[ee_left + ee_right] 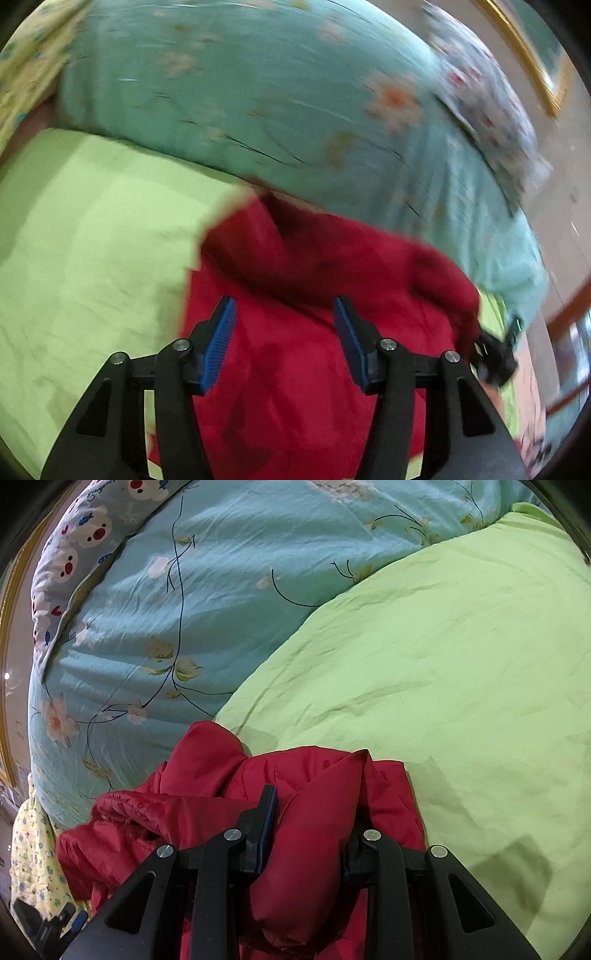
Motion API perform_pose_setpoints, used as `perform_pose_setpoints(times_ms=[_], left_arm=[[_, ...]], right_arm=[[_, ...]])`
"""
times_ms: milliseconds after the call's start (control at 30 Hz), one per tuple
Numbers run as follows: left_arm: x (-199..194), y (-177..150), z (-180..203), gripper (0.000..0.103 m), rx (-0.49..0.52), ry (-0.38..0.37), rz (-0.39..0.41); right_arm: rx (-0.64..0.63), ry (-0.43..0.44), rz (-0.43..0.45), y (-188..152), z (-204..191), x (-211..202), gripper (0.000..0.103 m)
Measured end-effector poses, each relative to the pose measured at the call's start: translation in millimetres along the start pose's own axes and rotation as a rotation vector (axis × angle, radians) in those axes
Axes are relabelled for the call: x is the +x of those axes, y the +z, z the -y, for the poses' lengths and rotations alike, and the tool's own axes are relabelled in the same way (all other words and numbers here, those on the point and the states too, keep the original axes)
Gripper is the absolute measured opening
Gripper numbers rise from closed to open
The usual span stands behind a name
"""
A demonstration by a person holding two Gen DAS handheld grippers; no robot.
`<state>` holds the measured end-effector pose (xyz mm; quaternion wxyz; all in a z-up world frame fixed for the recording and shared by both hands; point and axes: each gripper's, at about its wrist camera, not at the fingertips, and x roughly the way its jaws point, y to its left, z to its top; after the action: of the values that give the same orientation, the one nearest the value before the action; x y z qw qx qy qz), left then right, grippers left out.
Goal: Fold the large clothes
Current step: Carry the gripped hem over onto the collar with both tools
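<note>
Jacket point(295, 387): red, I see it crumpled on the green sheet point(92, 258), beside the teal quilt point(166, 609).
Left gripper point(284, 325): jaws parted above the jacket, gripping nothing.
Right gripper point(317, 812): I have it clamped on a jacket fold.

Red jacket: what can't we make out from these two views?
- Red jacket: left wrist view motion-blurred, so no seams; lower part hidden behind the open left gripper.
- Right wrist view: right gripper clamps a bunched fold, burying one pad; frame bottom crops the jacket.
- Which part is gripped: unclear.
</note>
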<state>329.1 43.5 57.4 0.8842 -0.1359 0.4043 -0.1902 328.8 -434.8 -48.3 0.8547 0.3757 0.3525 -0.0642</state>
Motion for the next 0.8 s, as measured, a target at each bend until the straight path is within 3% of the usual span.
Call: perform_pose_setpoints(times_ms=[100, 233, 400, 433, 500, 567, 800], left_arm=[[13.3, -18.2, 30.8, 0.054, 0.12, -0.02, -0.051], [50.2, -32.7, 46.9, 0.054, 0.214, 0.102, -0.095], [75.9, -31.3, 40.9, 0.055, 0.229, 0.175, -0.097], [77.0, -29.8, 40.5, 0.056, 0.23, 0.183, -0.094], [79.5, -27.5, 40.8, 0.056, 0.229, 0.196, -0.092], [83.0, -28.9, 43.4, 0.057, 0.232, 0.208, -0.086], [89.8, -28.5, 44.6, 0.058, 0.239, 0.22, -0.085]], right_arm=[[0.002, 0.007, -0.002, 0.4, 1.2, -0.7, 0.028], [0.0, 0.03, -0.004, 1.7, -1.0, -9.2, 0.032], [-0.03, 0.082, 0.034, 6.5, -10.8, -46.5, 0.051], [-0.049, 0.084, 0.055, 6.1, -15.5, -57.4, 0.054], [-0.099, 0.077, 0.114, 1.9, -26.5, -79.6, 0.069], [-0.18, 0.077, 0.154, -5.9, -40.8, -95.3, 0.075], [-0.503, -0.024, -0.017, -37.8, -90.4, -54.7, 0.077]])
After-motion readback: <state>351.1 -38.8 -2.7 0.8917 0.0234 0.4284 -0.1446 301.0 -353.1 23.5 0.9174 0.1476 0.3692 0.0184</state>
